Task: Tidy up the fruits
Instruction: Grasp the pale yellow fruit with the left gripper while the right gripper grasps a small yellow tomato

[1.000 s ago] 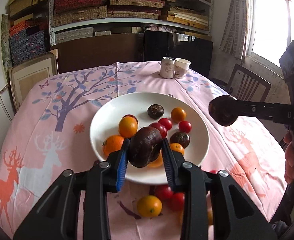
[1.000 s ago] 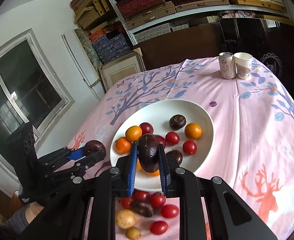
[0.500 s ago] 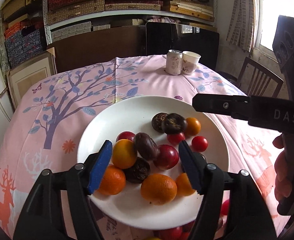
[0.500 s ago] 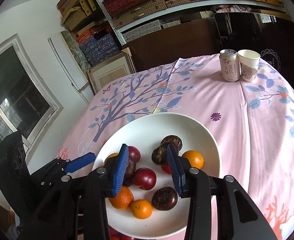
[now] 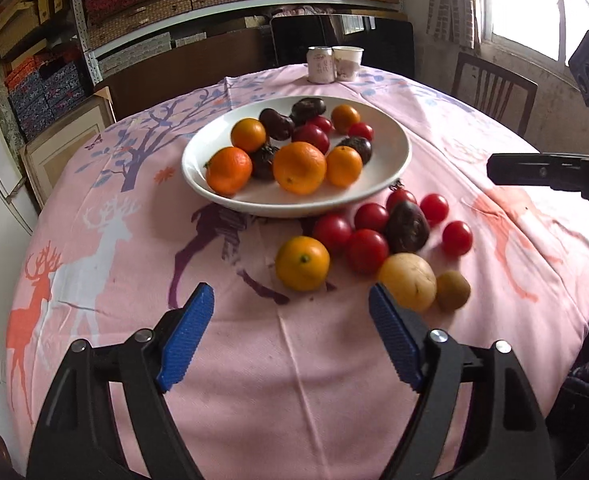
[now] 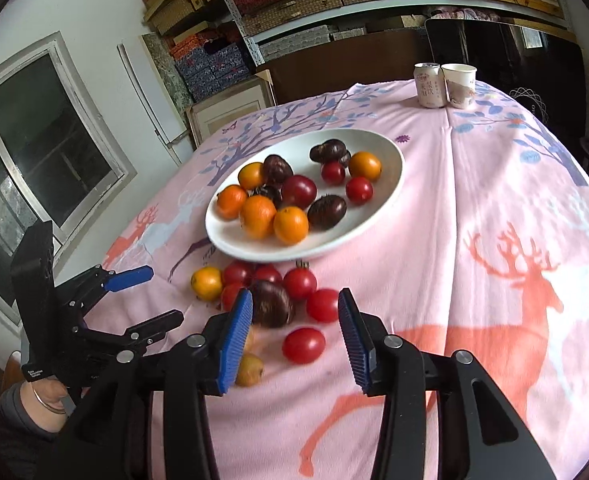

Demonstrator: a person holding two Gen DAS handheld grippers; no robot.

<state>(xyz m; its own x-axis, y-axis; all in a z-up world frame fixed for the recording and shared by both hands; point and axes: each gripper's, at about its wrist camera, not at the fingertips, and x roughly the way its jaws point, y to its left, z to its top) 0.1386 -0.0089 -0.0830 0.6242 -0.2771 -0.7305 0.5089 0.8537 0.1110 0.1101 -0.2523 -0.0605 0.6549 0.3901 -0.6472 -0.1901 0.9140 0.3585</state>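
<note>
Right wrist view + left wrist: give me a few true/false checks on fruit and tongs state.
1. Both tongs are empty. True: the left tongs and right tongs have just been opening, with nothing between the pads.
2. The white plate holds only oranges. False: it also holds dark passion fruits and red tomatoes.
3. One orange lies on the tablecloth outside the plate. True.
4. The drink can lies on its side. False: it stands upright beside the paper cup.
5. No tomatoes are left on the cloth. False: several lie in front of the plate.
</note>
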